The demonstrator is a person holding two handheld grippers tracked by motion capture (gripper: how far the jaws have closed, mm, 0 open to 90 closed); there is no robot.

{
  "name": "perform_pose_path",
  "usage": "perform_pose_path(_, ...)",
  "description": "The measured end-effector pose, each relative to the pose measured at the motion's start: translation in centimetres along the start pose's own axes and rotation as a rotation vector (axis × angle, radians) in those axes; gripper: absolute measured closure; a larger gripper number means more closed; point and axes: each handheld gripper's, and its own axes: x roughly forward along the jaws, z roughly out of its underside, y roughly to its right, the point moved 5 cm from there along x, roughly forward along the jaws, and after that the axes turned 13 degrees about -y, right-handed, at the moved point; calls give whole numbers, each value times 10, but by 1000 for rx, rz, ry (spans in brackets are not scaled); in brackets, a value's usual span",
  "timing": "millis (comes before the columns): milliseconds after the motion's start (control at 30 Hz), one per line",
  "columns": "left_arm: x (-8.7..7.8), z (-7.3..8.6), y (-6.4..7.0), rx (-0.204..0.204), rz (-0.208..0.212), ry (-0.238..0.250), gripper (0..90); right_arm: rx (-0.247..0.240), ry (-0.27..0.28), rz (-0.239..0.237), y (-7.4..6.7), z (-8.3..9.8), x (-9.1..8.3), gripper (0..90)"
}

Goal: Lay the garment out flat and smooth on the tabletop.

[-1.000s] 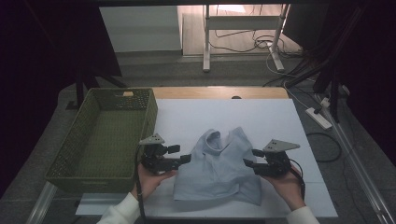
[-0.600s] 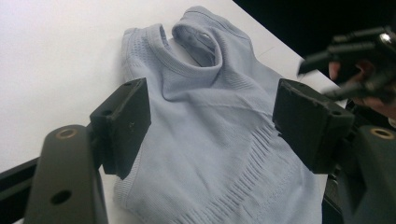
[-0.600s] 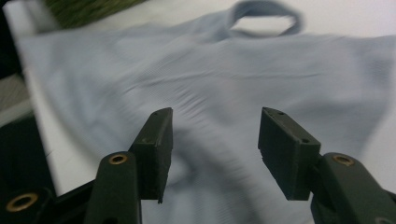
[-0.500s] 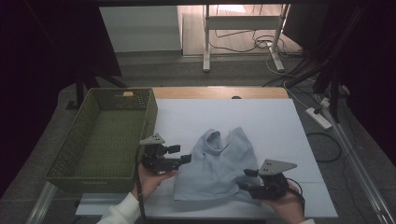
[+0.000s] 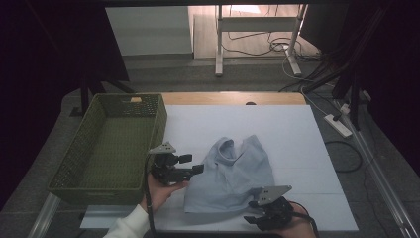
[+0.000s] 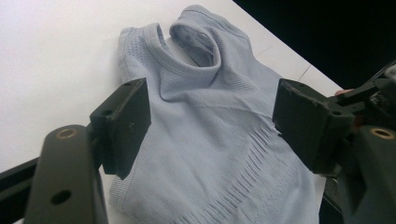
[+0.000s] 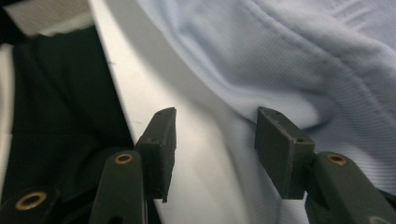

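Pale blue garment (image 5: 233, 176) lies flat on the white tabletop (image 5: 287, 139). My left hand-held gripper (image 5: 190, 166) stands released at its left edge; my right hand-held gripper (image 5: 252, 214), jaws just narrowing, straddles the near hem, unclenched

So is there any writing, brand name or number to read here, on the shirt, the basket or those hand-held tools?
None can be read.
Light blue shirt: knit pattern, no print or label in sight.
Green basket: a small pale tag on its far rim, too small to read.
Left gripper and right gripper: no markings legible.
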Motion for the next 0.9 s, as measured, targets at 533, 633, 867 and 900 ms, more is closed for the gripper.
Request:
perform_pose_path(533,-2,0,-1,-4,-4,6,275,-29,-64,123,12,-9,10,772)
perform_pose_path(633,-2,0,-1,-4,-4,4,274,-36,-52,116,12,-10,6,830)
perform_pose_path(867,-3,1,-2,-9,-5,7,274,-26,70,48,13,-10,-32,837)
perform_pose_path(900,-3,1,-2,-8,-5,7,275,-17,92,47,16,-8,-39,836)
